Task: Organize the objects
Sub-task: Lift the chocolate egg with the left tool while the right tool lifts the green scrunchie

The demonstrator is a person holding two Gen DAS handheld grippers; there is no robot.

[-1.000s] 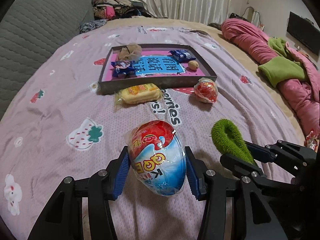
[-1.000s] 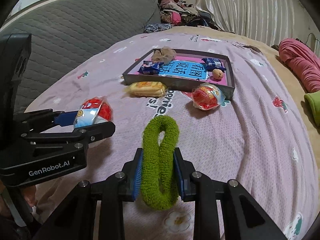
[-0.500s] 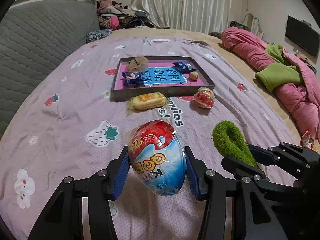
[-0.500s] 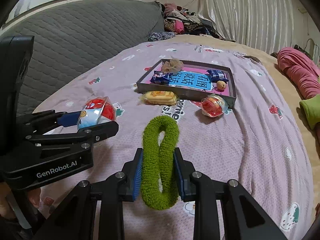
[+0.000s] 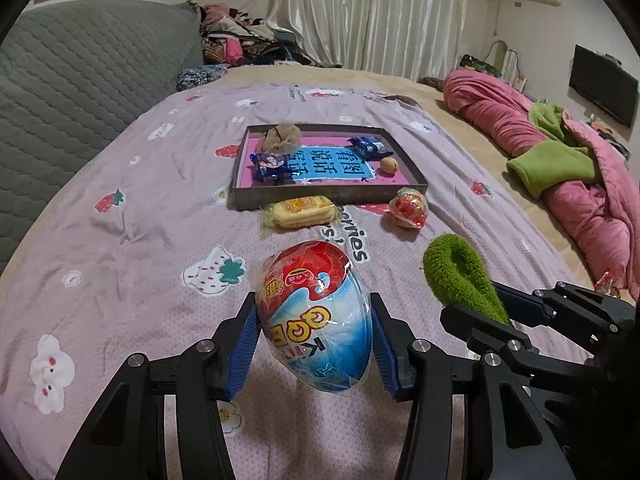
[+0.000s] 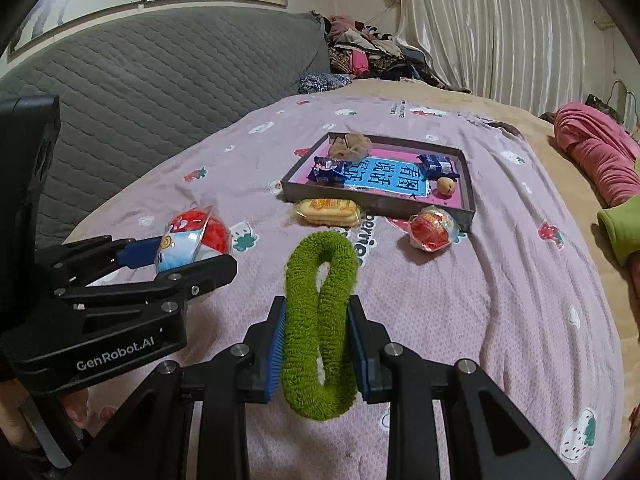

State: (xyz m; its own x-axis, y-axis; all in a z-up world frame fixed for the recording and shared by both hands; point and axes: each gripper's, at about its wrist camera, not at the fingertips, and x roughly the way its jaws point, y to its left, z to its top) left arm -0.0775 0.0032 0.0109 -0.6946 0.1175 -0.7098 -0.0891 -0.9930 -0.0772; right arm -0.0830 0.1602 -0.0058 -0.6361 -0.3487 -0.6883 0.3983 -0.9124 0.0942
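Note:
My left gripper [image 5: 314,336] is shut on a red and blue wrapped toy egg [image 5: 316,316], held above the pink bedspread. Beside it, my right gripper [image 6: 318,344] is shut on a fuzzy green hair tie [image 6: 320,320], squeezed into a long loop. In the right wrist view the left gripper [image 6: 176,256] and its egg [image 6: 192,240] show at the left. Farther off lies a shallow grey tray [image 5: 320,194] with a pink and blue card, two blue snack packs, a walnut and a brown scrunchie. A yellow snack pack [image 5: 298,210] and a second wrapped egg [image 5: 408,208] lie on the bedspread in front of the tray.
A grey quilted headboard [image 5: 80,92] runs along the left. A pink and green quilt [image 5: 560,160] is bunched at the right edge of the bed. Clothes are piled at the far end by the curtain [image 5: 376,12].
Both grippers have lifted and drawn back together with their loads. The tray and loose snacks now look smaller and farther away.

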